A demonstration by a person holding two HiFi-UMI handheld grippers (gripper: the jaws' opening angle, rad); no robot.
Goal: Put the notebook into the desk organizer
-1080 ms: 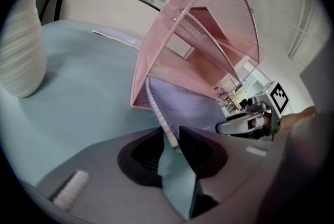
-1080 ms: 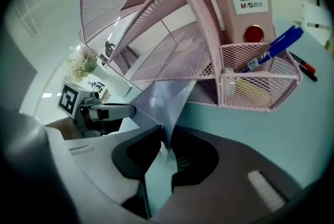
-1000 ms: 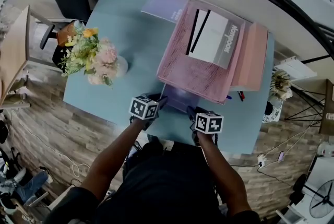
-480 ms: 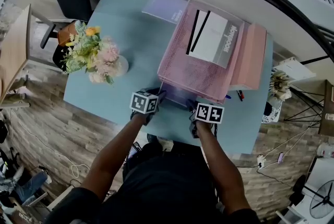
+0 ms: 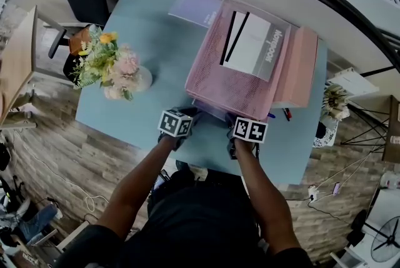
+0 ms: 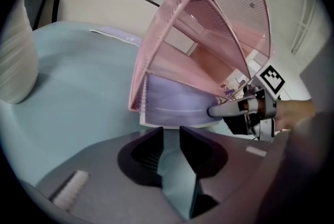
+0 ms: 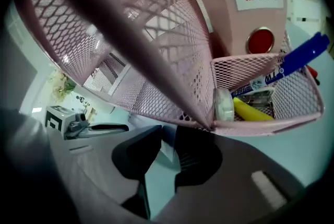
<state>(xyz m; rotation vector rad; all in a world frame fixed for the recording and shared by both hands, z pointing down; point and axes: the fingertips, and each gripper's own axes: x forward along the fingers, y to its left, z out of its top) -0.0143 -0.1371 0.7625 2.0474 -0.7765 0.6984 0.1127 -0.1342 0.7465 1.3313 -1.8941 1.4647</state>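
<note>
Your left gripper [image 6: 169, 131], jaws just closing, stands slightly apart and empty, with the notebook [image 6: 177, 105] just ahead at the table [image 6: 78, 87]'s front edge. Only its own view shows your right gripper [image 7: 168, 131] seemingly pinching the notebook's corner.

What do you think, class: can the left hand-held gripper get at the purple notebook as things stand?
Probably yes: the purple notebook juts from the pink mesh organizer, just ahead of the left hand-held gripper, whose jaws, just closing, hold nothing.
</note>
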